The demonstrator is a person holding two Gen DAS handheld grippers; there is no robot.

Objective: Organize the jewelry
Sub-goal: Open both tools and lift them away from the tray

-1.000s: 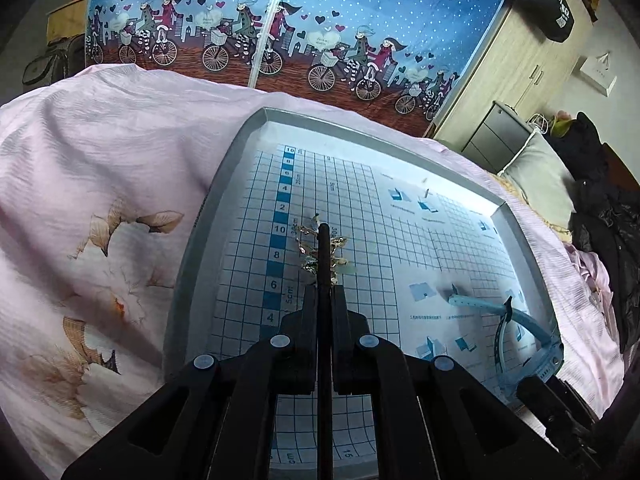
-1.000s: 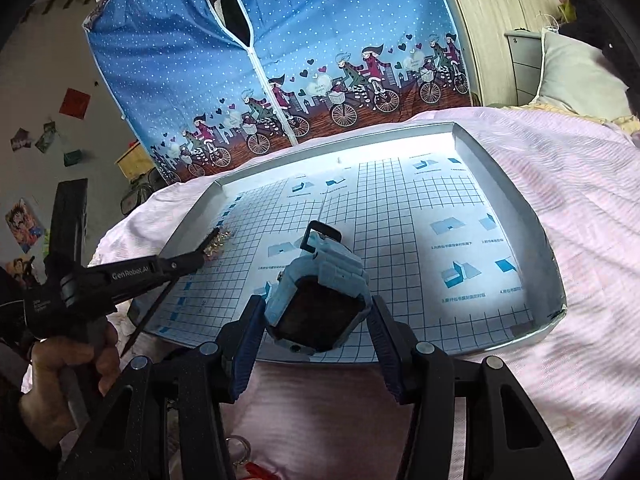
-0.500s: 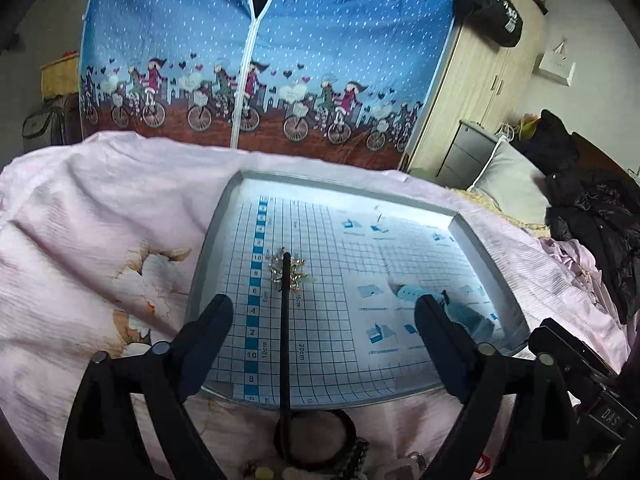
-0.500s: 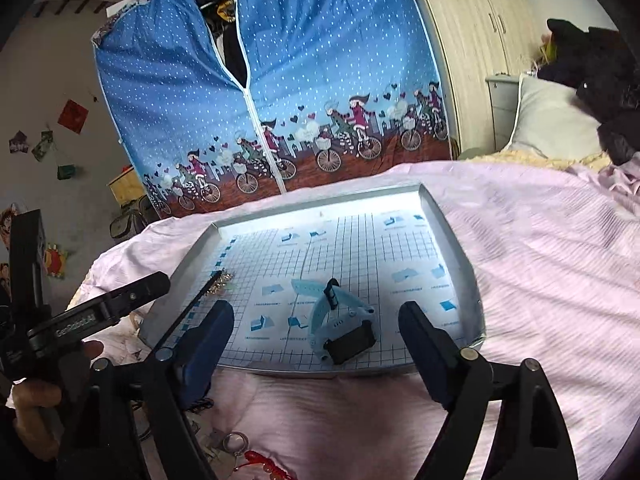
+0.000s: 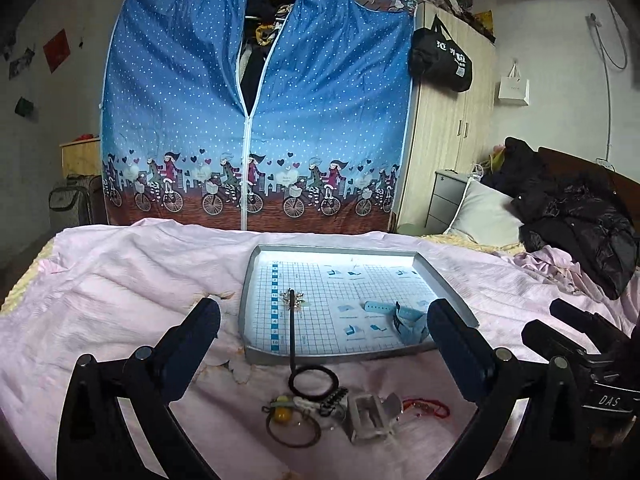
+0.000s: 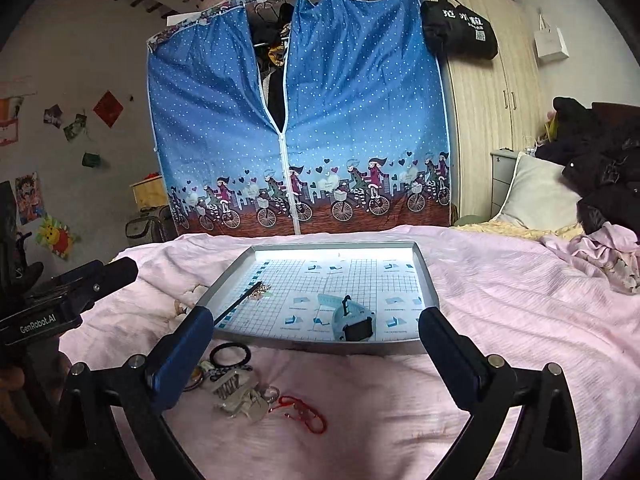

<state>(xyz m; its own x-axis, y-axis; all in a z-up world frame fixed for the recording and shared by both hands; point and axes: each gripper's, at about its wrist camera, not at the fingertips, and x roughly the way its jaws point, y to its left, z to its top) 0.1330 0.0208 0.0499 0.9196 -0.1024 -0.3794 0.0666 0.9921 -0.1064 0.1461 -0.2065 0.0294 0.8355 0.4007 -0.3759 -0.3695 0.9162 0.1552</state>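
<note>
Nearest you, both tongs, left (image 5: 322, 330) and right (image 6: 314, 334), stand spread wide and hold nothing. Below them the unsorted pile (image 5: 340, 412) lies on the bed (image 6: 500, 320): light, likely slippery rings and clips; pinch each across its rim. Beyond, the tray (image 6: 430, 288) holds 2 pieces, the hairpin (image 5: 293, 300) and the watch (image 6: 352, 318).

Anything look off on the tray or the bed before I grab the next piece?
One thing: the black hair stick overhangs the tray, ornate end inside, plain end out on the pink bedding. The blue watch lies fully inside.
</note>
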